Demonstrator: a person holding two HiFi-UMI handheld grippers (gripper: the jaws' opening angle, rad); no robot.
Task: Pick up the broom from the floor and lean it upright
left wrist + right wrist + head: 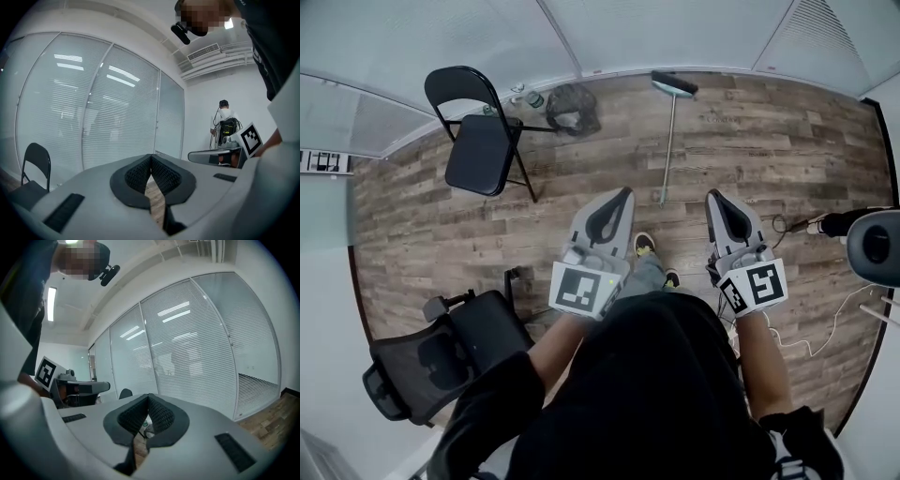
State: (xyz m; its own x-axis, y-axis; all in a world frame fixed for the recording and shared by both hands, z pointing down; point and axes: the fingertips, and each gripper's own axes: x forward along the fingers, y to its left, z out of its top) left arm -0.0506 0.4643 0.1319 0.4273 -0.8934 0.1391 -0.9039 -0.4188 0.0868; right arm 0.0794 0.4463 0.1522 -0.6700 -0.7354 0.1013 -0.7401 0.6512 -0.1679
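The broom [668, 131] lies on the wooden floor ahead of me, its grey handle running away from me to a teal-and-dark head [674, 84] close to the far wall. My left gripper [624, 193] and right gripper [712, 195] are held side by side in front of my body, both shut and empty, short of the handle's near end. In the left gripper view my left gripper [151, 157] has its pads together, with only floor showing below. My right gripper [148, 396] is the same in the right gripper view. Neither gripper view shows the broom.
A black folding chair [483, 131] stands at the far left, with a dark bag [572, 108] and bottles beside it by the wall. An office chair [441, 352] sits near left. Cables [825, 323] and a dark device [874, 246] lie at right. Glass walls with blinds [93, 112] surround the room.
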